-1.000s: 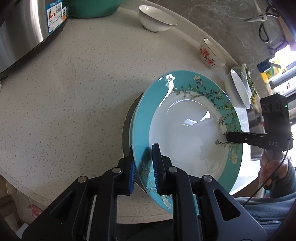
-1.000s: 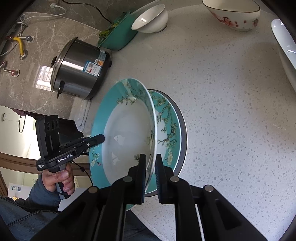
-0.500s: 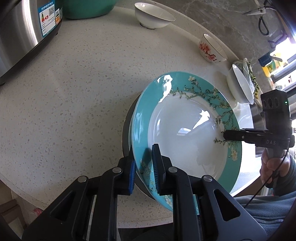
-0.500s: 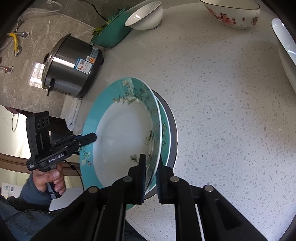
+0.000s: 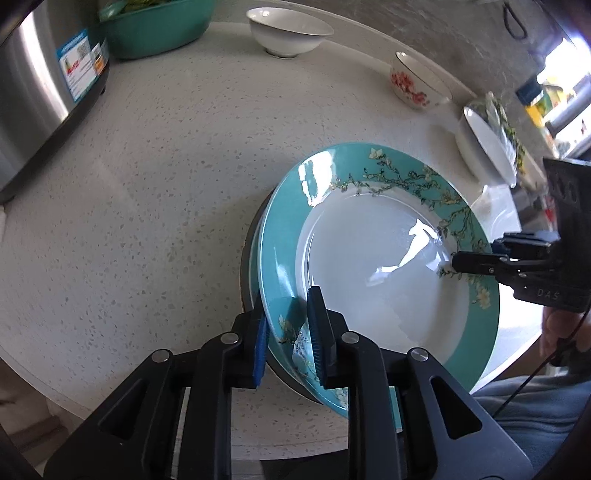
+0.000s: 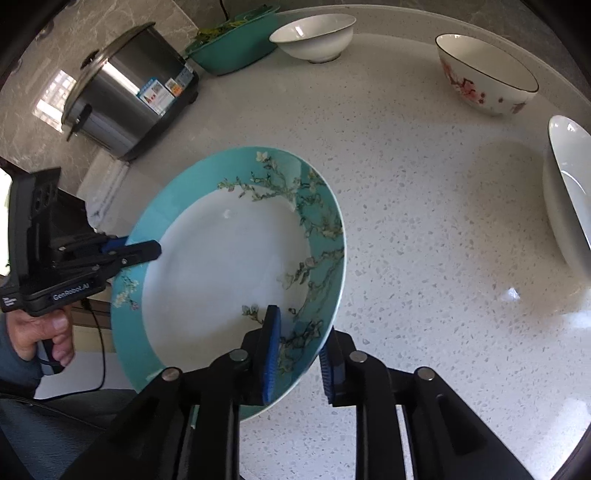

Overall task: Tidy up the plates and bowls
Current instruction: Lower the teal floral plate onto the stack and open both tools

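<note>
Plate (image 5: pixel 373 266) with a teal blossom rim lies on a stack at the counter's (image 5: pixel 147 206) near edge, its rim between the fingers of both grippers. Left gripper (image 5: pixel 286 336) straddles the rim nearest its camera and right gripper (image 6: pixel 299 354) the opposite side; both jaws are opening, pads apart from the rim. White bowl (image 6: pixel 314 35), flowered bowl (image 6: pixel 484 74) and cooker (image 6: pixel 125 96) stand farther back.
</note>
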The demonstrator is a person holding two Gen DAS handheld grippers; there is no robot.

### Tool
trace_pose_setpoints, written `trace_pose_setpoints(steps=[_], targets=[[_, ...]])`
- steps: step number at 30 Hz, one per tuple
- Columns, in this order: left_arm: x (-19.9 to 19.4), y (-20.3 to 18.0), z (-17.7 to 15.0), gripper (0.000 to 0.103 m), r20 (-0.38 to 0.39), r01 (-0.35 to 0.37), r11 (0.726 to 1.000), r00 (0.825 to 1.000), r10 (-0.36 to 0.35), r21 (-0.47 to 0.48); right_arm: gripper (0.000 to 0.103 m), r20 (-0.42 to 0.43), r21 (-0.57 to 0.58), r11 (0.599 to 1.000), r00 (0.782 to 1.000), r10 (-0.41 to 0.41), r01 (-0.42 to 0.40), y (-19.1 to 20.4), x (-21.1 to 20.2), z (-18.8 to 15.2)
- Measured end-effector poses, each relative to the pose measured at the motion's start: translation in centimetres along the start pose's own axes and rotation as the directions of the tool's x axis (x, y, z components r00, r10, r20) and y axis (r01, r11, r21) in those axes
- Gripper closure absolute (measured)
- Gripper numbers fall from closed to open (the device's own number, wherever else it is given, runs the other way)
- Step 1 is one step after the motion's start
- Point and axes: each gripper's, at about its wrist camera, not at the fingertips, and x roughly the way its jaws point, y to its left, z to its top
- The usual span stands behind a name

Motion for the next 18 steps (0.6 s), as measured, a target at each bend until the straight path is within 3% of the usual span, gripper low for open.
trace_pose_setpoints(steps=[13, 18], targets=[[0.6, -0.1, 0.3, 0.084, 0.015, -0.004, 1.000, 1.000, 0.004, 0.023, 0.074, 0.004, -0.008, 0.998, 0.998, -0.061, 0.061, 0.4, 0.5, -0.5], [0.5, 0.9, 0.5, 0.084, 0.022, 0.029, 1.000, 0.999, -0.029, 0.004, 0.074, 0.008, 0.006, 0.998, 0.998, -0.063, 0.063, 0.8, 0.7, -0.4]])
